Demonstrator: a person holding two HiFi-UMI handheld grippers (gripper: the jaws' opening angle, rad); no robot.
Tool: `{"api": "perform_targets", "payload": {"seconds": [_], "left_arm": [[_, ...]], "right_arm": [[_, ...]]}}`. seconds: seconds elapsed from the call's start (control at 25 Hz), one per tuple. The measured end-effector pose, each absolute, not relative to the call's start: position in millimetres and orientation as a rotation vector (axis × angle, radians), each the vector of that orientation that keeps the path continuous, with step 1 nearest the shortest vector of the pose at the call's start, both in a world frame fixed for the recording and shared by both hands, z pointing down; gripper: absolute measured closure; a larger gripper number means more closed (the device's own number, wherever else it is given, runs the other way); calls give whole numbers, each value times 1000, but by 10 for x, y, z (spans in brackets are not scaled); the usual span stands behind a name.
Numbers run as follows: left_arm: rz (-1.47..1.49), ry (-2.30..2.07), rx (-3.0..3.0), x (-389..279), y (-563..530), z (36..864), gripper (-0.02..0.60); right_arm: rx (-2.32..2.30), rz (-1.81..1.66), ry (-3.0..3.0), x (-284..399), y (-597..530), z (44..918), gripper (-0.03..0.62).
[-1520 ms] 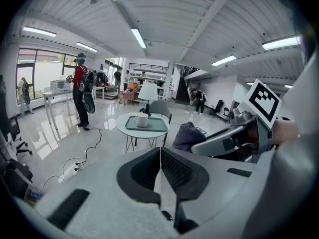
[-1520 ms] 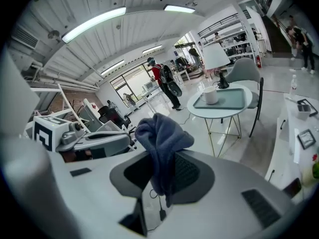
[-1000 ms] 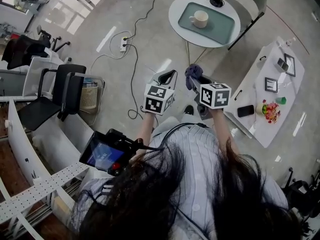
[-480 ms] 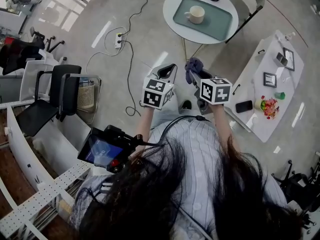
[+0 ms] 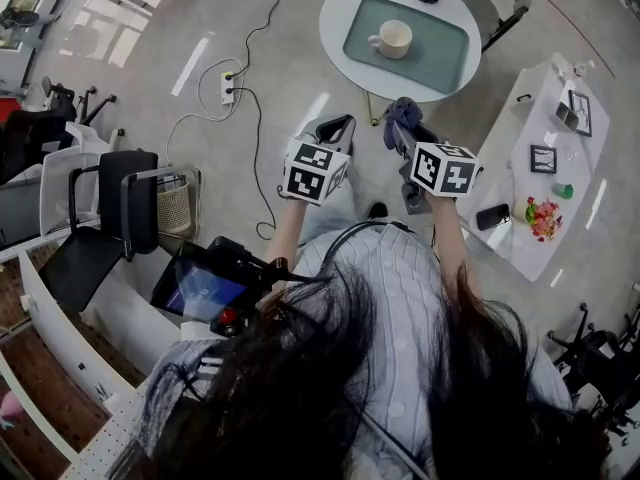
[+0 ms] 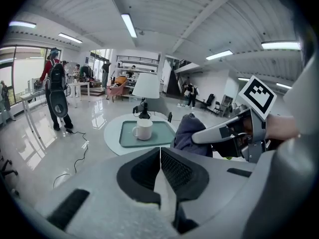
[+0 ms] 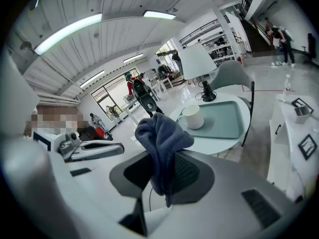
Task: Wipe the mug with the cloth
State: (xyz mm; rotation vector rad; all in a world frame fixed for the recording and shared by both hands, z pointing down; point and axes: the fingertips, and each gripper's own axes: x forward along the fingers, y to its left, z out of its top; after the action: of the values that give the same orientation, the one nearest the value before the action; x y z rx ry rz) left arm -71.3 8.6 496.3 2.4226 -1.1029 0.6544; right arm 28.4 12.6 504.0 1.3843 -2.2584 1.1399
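Right claw (image 7: 162,173): clamped on the blue cloth (image 7: 159,133).
Left claw (image 6: 159,158): pressed together, nothing inside.
Mug (image 5: 393,38): 12 o'clock of both claws, well apart, on tray (image 5: 445,58), table (image 5: 335,18).

Both arms (image 5: 290,240) reach forward side by side, with the left gripper (image 5: 335,130) and right gripper (image 5: 408,140) near each other and their marker cubes facing up. Left jaws are pressed together, nothing between them. Right jaws are clamped on the cloth (image 7: 160,133), which is bunched above the tips with a tail dangling below.
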Motion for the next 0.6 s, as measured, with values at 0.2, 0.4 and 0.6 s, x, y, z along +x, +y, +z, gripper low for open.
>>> {"api": "perform_targets", "payload": {"seconds": [0.2, 0.4, 0.6], "left_arm": [[662, -1034, 2457, -779, -346, 4965, 563], [699, -975, 2469, -871, -621, 5038, 563], [690, -929, 2494, -881, -935, 5011, 563]], "right_arm": [[1445, 1183, -2209, 264, -275, 5107, 496], [1475, 1201, -2160, 194, -514, 5150, 496], [1498, 1207, -2119, 159, -707, 5185, 496]]}}
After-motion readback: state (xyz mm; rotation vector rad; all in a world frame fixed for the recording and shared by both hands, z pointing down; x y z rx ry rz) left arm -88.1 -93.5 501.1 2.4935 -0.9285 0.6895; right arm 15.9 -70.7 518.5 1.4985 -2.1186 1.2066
